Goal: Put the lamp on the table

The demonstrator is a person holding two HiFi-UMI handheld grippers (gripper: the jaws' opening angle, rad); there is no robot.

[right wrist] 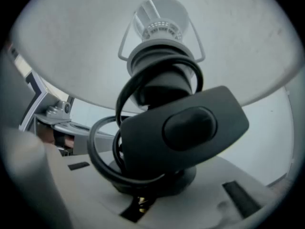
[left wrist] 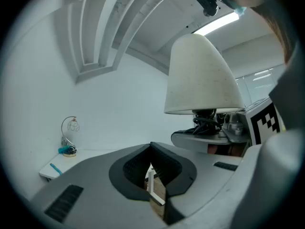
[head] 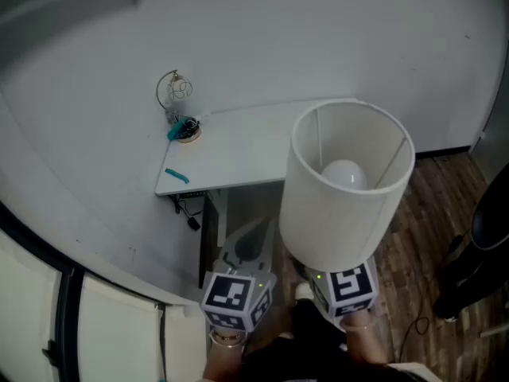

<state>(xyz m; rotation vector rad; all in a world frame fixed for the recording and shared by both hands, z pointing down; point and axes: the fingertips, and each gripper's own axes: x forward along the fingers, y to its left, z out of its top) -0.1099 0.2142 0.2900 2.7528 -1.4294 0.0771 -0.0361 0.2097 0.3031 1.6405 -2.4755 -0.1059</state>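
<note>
The white drum-shade lamp with a black base (head: pixel 343 188) isn't on the small white table (head: pixel 238 153) yet. It's up in the air just in front of it, right gripper (right wrist: pixel 139 202) clamped on its base. Left gripper (left wrist: pixel 152 166) is pinched together, holding nothing.

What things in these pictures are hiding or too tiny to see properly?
- Lamp base: in the head view, its shade covers it. In the right gripper view, the coiled cord and switch cover most of it.
- Table right end: head view, behind the shade.
- Teal thing on the table: head view and left gripper view, too small to name.
- Wire loop thing: head view, too small to identify.
</note>
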